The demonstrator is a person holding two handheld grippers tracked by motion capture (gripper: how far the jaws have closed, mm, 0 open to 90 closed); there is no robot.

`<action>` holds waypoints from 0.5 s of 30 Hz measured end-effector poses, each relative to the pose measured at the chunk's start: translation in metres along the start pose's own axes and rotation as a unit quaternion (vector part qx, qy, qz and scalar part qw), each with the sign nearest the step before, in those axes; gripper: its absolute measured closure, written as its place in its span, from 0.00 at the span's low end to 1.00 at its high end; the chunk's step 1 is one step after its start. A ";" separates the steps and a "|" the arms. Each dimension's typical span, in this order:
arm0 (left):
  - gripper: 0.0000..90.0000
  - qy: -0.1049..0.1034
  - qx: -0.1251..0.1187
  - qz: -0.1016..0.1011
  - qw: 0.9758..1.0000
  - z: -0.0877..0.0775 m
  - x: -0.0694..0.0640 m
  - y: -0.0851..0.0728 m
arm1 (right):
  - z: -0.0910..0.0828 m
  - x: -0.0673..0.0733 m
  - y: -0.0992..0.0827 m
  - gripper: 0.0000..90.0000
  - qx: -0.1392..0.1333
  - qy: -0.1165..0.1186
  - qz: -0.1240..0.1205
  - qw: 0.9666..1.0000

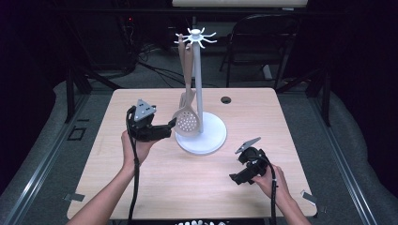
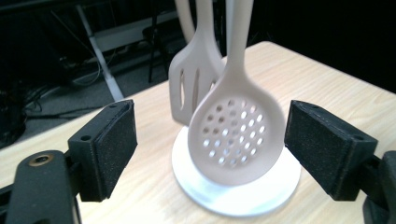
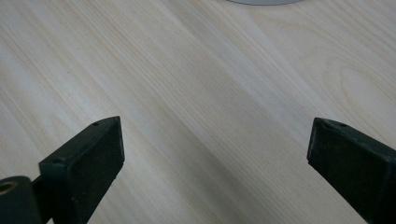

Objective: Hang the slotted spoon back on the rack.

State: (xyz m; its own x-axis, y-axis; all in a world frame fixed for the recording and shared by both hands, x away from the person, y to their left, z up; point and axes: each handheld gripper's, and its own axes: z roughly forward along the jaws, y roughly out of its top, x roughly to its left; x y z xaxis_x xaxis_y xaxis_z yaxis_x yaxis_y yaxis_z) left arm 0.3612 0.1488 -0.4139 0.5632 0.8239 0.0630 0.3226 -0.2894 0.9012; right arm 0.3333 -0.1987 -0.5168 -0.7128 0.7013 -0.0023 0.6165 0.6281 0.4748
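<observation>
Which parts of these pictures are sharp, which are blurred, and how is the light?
High view: lit table, dark surroundings. Left gripper view: skimmer slightly soft, slotted turner and background blurred, glare on white base. Right gripper view: wood grain soft, even light.

Two utensils are hung on one stand (image 1: 198,84): one skimmer (image 1: 186,123) and one slotted turner (image 2: 195,79). Two grippers are held.

We see the right gripper (image 3: 212,168) from behind its 2 black, foam-faced fingers (image 3: 88,168), which stand wide apart with nothing between them. Below them lies the pale, light-grained wooden bench (image 3: 196,93). At the top edge, a sliver of a round white stand base (image 3: 264,2) shows, well apart from the fingers.
</observation>
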 end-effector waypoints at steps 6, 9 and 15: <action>0.17 0.005 0.031 0.004 0.999 -0.006 0.004 -0.025 | 0.000 0.001 0.000 0.04 0.005 0.002 0.001 1.000; 0.17 0.007 0.045 0.003 0.999 -0.009 0.005 -0.038 | 0.000 0.001 0.000 0.04 0.007 0.002 0.001 1.000; 0.17 0.010 0.066 -0.007 0.998 -0.015 0.012 -0.058 | 0.001 0.002 0.001 0.04 0.005 0.000 -0.002 1.000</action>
State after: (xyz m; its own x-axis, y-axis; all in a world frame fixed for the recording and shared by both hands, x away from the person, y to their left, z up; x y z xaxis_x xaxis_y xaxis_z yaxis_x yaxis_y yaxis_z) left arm 0.3379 0.1823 -0.4588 0.5432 0.8375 0.0600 0.4288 -0.3382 0.8377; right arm 0.3330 -0.1968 -0.5178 -0.7156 0.6985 -0.0036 0.6170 0.6344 0.4657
